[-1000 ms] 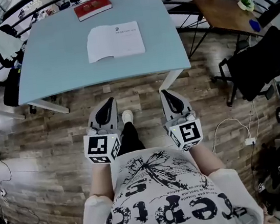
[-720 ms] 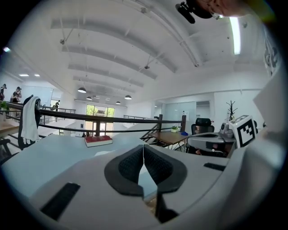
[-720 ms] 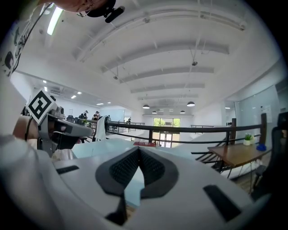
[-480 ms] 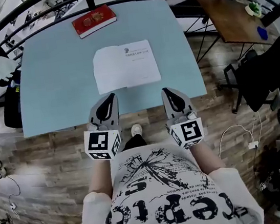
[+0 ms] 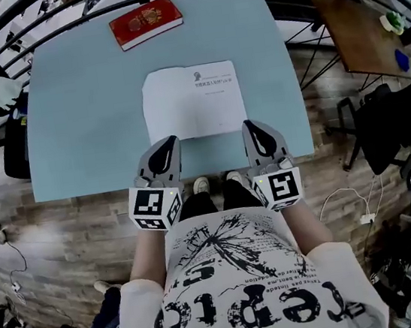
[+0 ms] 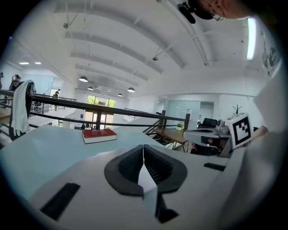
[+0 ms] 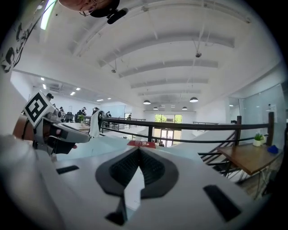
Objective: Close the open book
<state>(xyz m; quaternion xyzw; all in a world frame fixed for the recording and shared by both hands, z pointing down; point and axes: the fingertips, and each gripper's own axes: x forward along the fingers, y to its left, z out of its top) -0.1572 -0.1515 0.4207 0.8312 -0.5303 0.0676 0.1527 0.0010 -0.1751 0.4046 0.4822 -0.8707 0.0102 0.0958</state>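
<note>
- Open-plan office, big shared hall.
- Pale blue work table [image 5: 83,101] w/ black metal railing [image 6: 112,109] behind it, open space beyond.
- Black office chair [image 5: 400,117] & wooden desk [image 5: 358,32] w/ small potted plant [image 7: 258,137] to one side.
- Wood-plank floor [image 5: 71,231], loose cables [image 5: 338,188].
- High white ceiling w/ round lamps [image 7: 194,99]; glass partitions [image 7: 258,108].
- People [image 7: 82,112] far off among desks.

White open book [image 5: 193,100], red book [image 5: 145,21], blue table [image 5: 77,117]
</note>
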